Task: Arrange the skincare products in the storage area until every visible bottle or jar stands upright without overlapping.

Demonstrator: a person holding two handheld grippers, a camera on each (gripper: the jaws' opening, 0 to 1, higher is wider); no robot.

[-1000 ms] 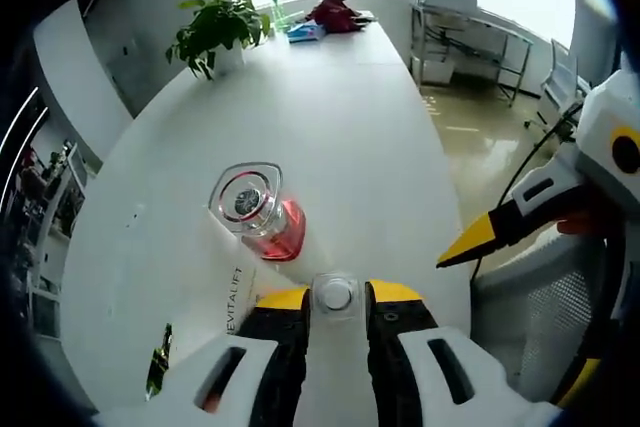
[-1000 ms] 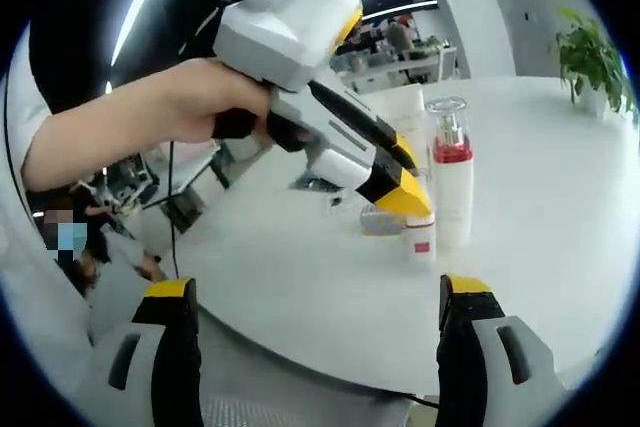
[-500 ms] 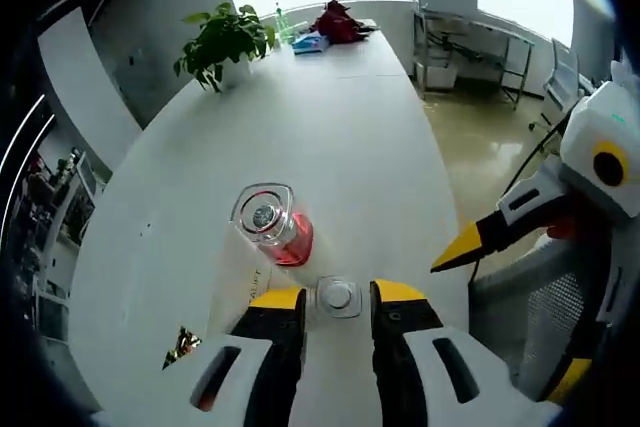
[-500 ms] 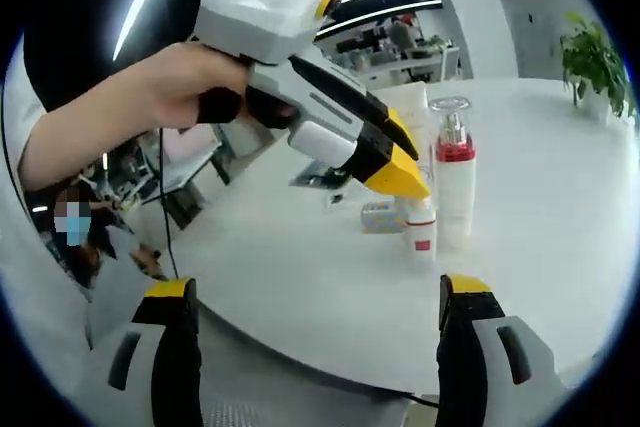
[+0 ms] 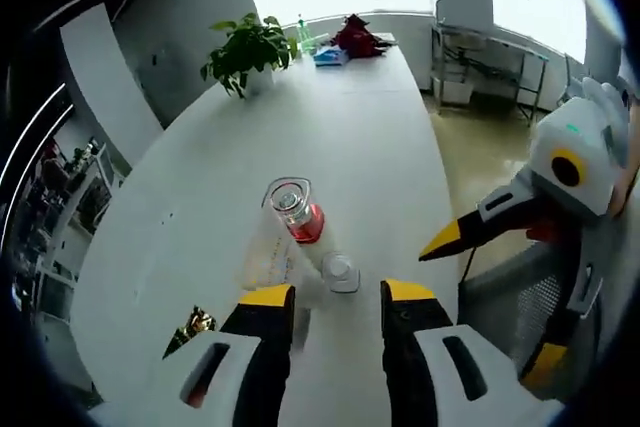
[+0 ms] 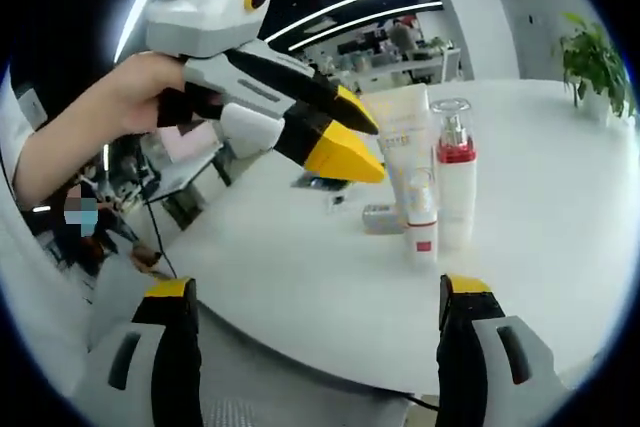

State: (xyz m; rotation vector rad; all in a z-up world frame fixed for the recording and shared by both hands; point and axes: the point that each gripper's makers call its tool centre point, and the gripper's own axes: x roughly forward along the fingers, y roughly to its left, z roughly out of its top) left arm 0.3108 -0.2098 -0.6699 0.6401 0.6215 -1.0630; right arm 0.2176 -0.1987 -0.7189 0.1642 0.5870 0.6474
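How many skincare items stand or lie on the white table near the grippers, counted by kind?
Pump bottle with red band: 1
Small white bottle: 1
White tube standing upright: 1
Small item lying flat beside them, kind unclear: 1
Total: 4

Long white oval table (image 5: 340,137) stretching away, a leafy green potted plant (image 5: 247,45) standing at its far end, a dark red bundle (image 5: 357,37) and blue item beyond it, metal rack (image 5: 490,62) off the table by the window
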